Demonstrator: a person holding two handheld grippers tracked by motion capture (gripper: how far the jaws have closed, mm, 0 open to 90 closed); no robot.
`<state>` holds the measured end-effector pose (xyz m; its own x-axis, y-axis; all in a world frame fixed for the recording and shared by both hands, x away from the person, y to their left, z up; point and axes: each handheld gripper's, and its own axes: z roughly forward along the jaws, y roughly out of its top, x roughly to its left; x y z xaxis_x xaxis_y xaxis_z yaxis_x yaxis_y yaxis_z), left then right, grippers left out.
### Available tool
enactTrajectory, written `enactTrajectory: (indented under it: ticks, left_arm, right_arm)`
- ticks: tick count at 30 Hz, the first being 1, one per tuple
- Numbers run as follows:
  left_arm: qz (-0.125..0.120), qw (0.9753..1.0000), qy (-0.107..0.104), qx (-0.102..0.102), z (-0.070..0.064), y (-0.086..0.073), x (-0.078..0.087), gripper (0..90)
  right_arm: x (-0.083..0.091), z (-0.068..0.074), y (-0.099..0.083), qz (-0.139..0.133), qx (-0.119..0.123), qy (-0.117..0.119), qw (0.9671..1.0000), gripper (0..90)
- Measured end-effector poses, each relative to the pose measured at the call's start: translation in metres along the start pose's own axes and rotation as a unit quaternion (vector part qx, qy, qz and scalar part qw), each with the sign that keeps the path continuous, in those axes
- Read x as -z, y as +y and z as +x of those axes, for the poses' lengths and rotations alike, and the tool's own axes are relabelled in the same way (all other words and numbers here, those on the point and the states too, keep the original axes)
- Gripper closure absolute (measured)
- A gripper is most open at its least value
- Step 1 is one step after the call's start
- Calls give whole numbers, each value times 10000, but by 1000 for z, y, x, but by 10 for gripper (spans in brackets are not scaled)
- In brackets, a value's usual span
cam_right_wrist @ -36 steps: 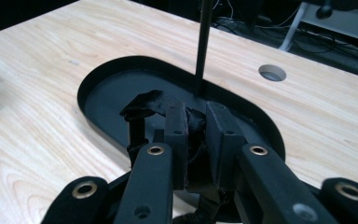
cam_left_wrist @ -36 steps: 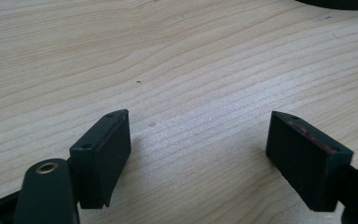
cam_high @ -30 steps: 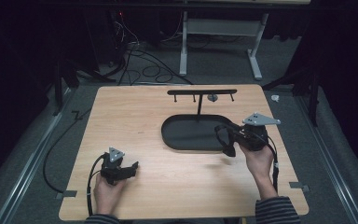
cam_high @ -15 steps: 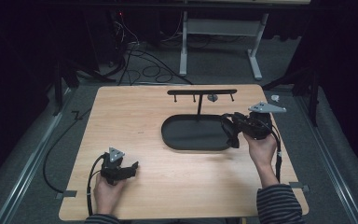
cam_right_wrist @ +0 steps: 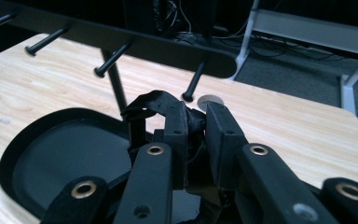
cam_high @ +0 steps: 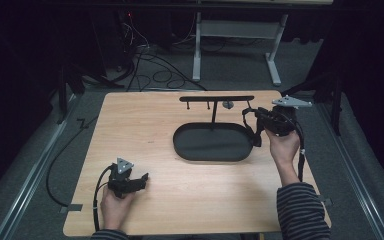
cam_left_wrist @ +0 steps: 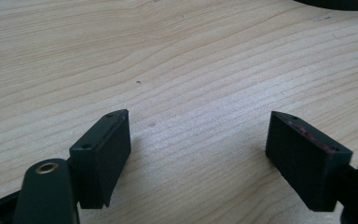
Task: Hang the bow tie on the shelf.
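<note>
A black strap (cam_right_wrist: 156, 105) – thin, looped and crumpled – hangs pinched in the right gripper (cam_right_wrist: 196, 116), lifted just beside the black rack's (cam_high: 216, 98) right end.

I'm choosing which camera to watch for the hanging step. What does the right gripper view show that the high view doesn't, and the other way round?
The right gripper view shows the jaws of the right gripper shut on a black strap, just below the pegs of the rack.

The high view shows the left gripper resting on the table near its front edge, both hands, and the floor cables behind.

Both show the rack, the black oval tray under it and the strap hanging beside the tray.
</note>
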<state>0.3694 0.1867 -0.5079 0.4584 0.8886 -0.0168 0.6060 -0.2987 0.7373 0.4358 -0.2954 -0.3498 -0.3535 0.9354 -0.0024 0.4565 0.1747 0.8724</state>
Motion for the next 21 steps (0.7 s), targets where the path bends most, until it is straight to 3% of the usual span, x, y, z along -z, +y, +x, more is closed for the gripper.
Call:
enactTrajectory:
  ticks: [21]
  left_arm:
    - [-2, 10000, -7, 6, 0, 0, 0, 224]
  right_arm:
    - [-21, -12, 21, 156, -115, -294, 9994, 803]
